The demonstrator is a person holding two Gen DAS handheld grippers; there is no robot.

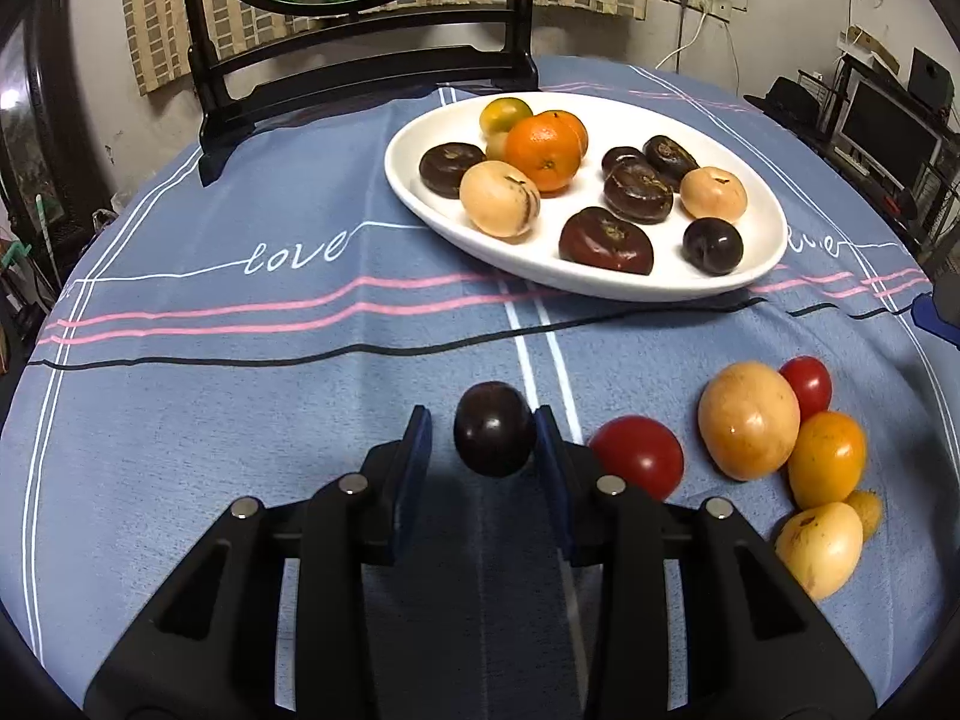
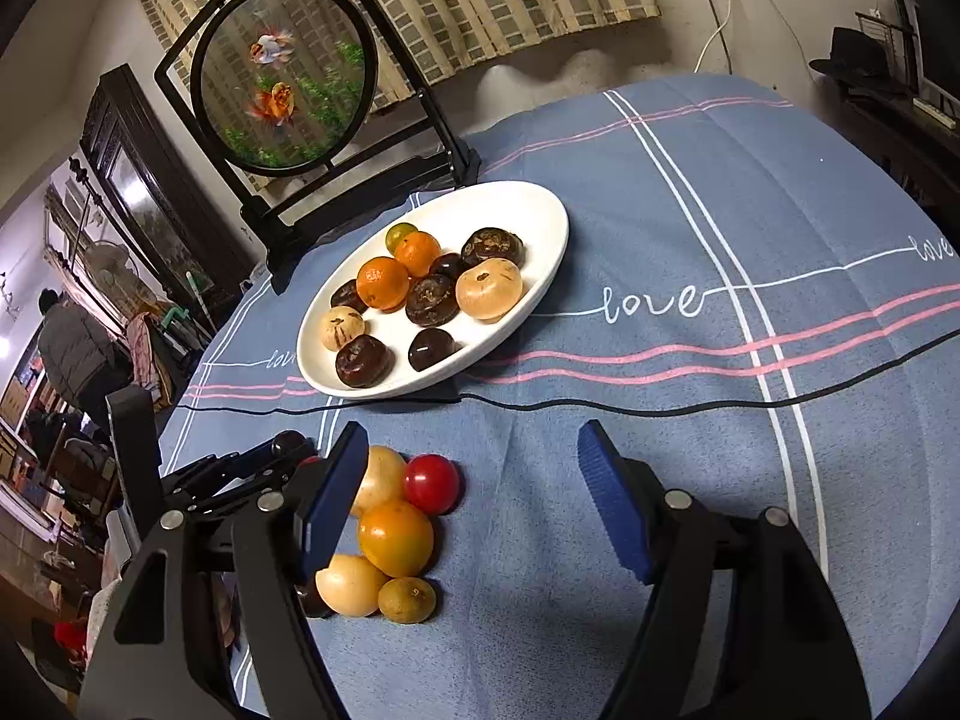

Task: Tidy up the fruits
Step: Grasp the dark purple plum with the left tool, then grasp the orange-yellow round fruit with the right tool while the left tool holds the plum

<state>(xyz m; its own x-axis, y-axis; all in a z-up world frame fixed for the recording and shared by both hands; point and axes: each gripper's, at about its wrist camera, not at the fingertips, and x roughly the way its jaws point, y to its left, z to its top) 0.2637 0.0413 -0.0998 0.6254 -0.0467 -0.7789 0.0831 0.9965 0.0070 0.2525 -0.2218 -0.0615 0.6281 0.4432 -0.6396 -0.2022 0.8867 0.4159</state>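
Left gripper [image 1: 483, 429]: its two blue-padded fingers stand on either side of a dark plum [image 1: 494, 429]. The right pad touches the fruit's side; a narrow gap shows between the left pad and the fruit, so a firm clamp cannot be confirmed. The plum sits low over the blue tablecloth [image 1: 240, 396]; whether it rests on the cloth or is lifted cannot be told.

Just right of that gripper lies a loose cluster on the cloth: a red tomato [image 1: 639, 456] nearest the finger, a large tan fruit [image 1: 748, 420] beside it, a smaller red tomato [image 1: 808, 385] behind, an orange-yellow fruit [image 1: 827, 459] touching the tan one, and a pale yellow fruit [image 1: 820, 549] at the near edge.

Farther off, a white oval plate [image 1: 420, 192] holds a group of fruits: mandarins [image 1: 543, 150], flat dark-brown fruits [image 1: 606, 240], two tan fruits and another dark plum [image 1: 712, 245].

Right gripper [image 2: 474, 510]: fingers spread wide apart, nothing between them. It hangs above the cloth with the same loose cluster just beside and partly behind its left finger. The left gripper's black body shows at the left edge of this view.

Behind the plate stands a round goldfish panel [image 2: 282, 78] in a black frame.
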